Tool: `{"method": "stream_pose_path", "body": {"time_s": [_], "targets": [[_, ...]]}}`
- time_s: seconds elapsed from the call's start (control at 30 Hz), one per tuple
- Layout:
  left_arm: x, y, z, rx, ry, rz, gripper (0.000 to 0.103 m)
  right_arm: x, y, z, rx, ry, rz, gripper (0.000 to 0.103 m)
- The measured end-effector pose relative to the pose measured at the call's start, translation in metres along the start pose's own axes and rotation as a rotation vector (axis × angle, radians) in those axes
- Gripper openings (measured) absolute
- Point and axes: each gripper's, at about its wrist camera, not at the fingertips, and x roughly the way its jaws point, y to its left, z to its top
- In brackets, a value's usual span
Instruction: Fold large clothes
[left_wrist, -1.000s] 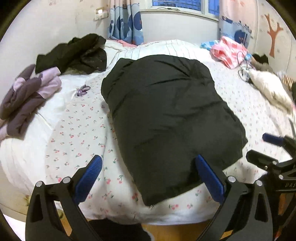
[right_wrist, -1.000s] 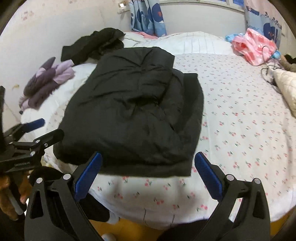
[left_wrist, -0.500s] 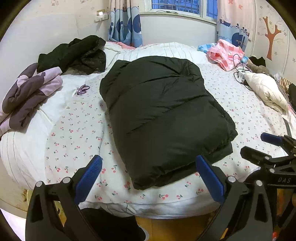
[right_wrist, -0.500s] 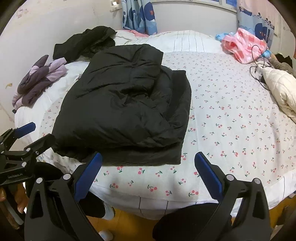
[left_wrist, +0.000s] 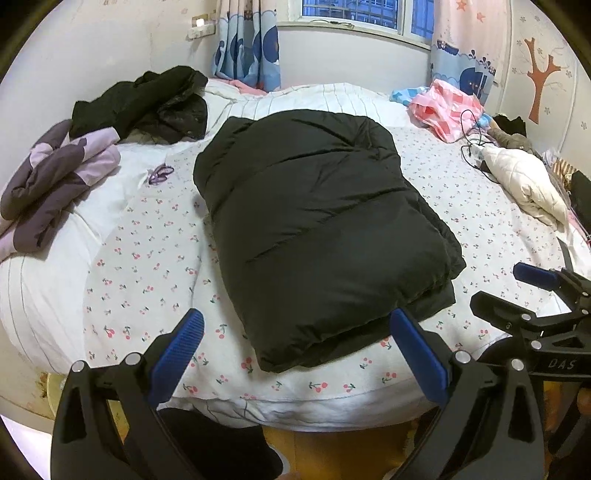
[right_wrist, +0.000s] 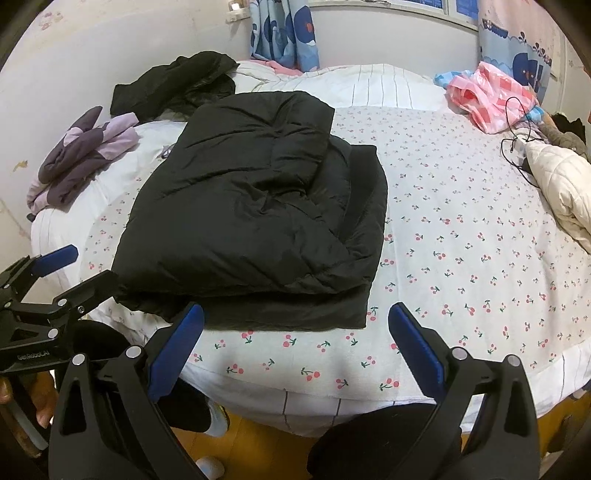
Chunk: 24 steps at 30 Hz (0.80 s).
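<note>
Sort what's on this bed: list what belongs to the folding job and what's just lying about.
Job in hand:
black puffer jacket, folded on the bed
left gripper, open
right gripper, open

Lying about:
purple jacket
black clothes heap
pink garment
cream quilted coat
black cable

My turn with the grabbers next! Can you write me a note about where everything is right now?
Left gripper: open, empty, hanging off the bed's near edge.
Right gripper: open, empty, same spot.
Black jacket: folded into a block on the cherry sheet, nothing touching it.
Done: that jacket looks folded.
Left: a black coat and purple jacket lie heaped at the far left, and a cream jacket at the right. One of these is probably next.
</note>
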Motion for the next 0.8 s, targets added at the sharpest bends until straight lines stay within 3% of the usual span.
{"method": "stream_pose_path", "body": {"time_s": [0.23, 0.8], "targets": [[0.01, -0.002, -0.006, 0.003, 0.063, 0.032, 0.097, 0.002, 0.003, -0.001, 0.006, 0.017, 0.009, 0.097], [0.005, 0.0, -0.01, -0.012, 0.072, 0.028, 0.097, -0.002, 0.011, -0.002, 0.005, 0.025, 0.009, 0.097]]}}
